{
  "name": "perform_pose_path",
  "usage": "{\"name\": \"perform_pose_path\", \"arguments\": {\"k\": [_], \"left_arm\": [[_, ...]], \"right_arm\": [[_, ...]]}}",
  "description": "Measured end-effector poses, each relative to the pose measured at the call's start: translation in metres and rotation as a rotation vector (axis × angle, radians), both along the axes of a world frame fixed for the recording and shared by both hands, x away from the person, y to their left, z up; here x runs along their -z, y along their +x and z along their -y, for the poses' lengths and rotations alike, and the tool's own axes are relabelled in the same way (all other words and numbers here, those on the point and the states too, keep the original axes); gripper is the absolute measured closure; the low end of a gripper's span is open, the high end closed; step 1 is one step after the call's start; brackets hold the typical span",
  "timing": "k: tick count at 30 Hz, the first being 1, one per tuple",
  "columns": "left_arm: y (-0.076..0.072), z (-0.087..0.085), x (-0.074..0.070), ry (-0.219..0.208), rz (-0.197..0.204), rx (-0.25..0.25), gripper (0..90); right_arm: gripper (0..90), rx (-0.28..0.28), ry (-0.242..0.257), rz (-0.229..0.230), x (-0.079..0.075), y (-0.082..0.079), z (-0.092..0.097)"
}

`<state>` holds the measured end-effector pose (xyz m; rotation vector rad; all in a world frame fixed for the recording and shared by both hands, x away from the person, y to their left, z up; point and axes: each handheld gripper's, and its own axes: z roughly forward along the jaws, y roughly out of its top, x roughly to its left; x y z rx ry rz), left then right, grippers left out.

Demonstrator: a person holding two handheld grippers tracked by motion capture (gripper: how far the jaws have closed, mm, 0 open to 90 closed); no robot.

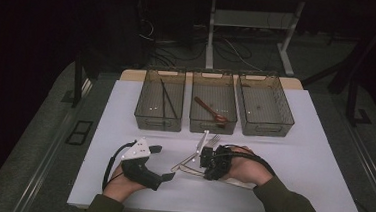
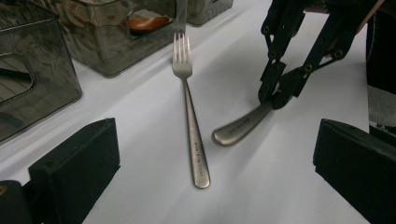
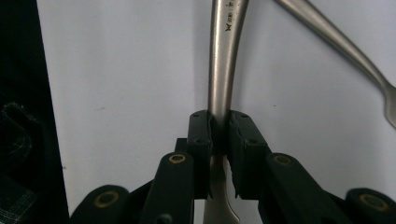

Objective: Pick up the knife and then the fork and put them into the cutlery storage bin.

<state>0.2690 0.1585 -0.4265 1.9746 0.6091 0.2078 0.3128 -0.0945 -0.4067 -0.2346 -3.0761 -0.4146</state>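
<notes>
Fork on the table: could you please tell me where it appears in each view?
High view: fork beside the right claw, tines toward the trays.
Left gripper view: fork at centre, tines pointing away.
Right gripper view: fork upper right.
Shared landmark: the steel handle clamped in that claw.

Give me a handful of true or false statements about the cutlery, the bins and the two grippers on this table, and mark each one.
1. The right gripper has its jaws closed on a metal utensil handle. True.
2. The fork is held in the left gripper. False: it lies flat on the white table, between that gripper's open jaws but untouched.
3. A brown wooden spoon lies in the middle bin. True.
4. The right bin holds the black chopsticks. False: they are in the left bin.
5. Three bins stand in a row at the far side of the table. True.
</notes>
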Motion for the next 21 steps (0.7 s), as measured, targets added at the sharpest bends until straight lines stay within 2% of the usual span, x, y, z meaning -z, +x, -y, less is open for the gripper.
{"name": "perform_pose_path", "arguments": {"k": [13, 21], "left_arm": [[0.0, 0.0, 0.0, -0.001, 0.0, 0.0, 0.0], [0.0, 0.0, 0.0, 0.0, 0.002, 0.0, 0.0]], "right_arm": [[78.5, 0.158, 0.144, 0.006, -0.019, 0.014, 0.031], [78.5, 0.26, 0.252, 0.019, -0.027, 0.024, 0.052]]}}
